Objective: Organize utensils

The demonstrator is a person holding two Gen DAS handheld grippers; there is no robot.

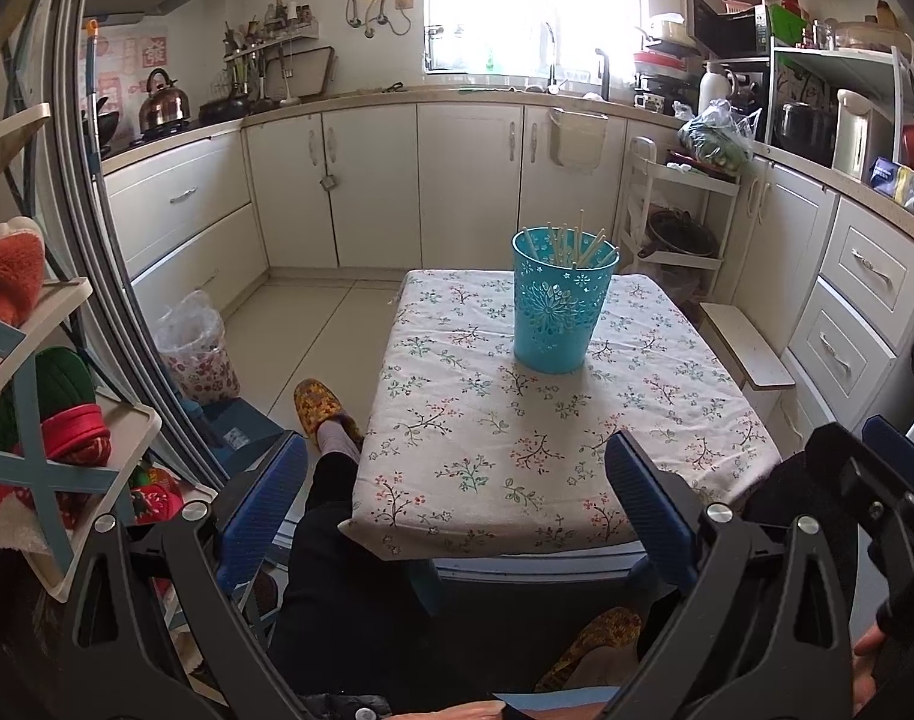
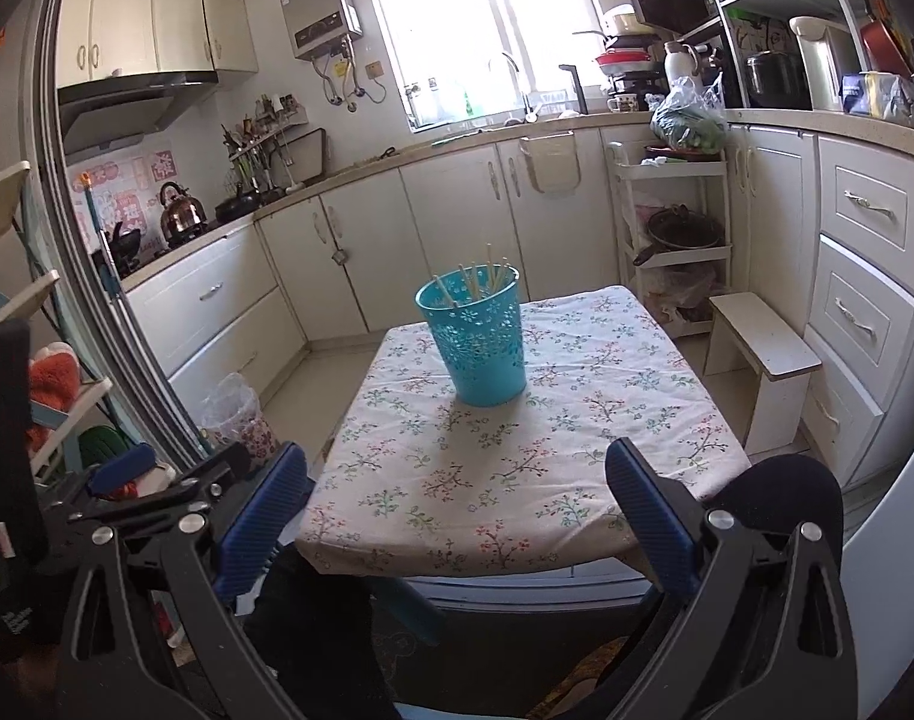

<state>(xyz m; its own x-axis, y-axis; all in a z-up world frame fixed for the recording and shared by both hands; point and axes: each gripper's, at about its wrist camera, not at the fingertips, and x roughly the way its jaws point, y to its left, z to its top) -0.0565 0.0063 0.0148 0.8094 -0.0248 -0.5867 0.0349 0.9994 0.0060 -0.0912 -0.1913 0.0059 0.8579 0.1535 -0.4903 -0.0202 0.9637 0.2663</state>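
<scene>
Blue-padded left gripper (image 1: 455, 507) and right gripper (image 2: 457, 513) hover level, jaws apart, before the floral-clothed surface (image 1: 517, 450) bearing a perforated turquoise plastic cup (image 1: 560, 300) of pale chopsticks (image 1: 571, 243).

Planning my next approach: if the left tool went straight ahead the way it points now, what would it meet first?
Probably the turquoise perforated plastic cup holding pale chopsticks, standing near centre on the floral-cloth table. The open left tool sits near the table's front edge; only bare cloth lies between, though height is uncertain.

Lower lengths of chopsticks (image 1: 568, 243) hidden inside the blue holder (image 1: 557, 312).
</scene>
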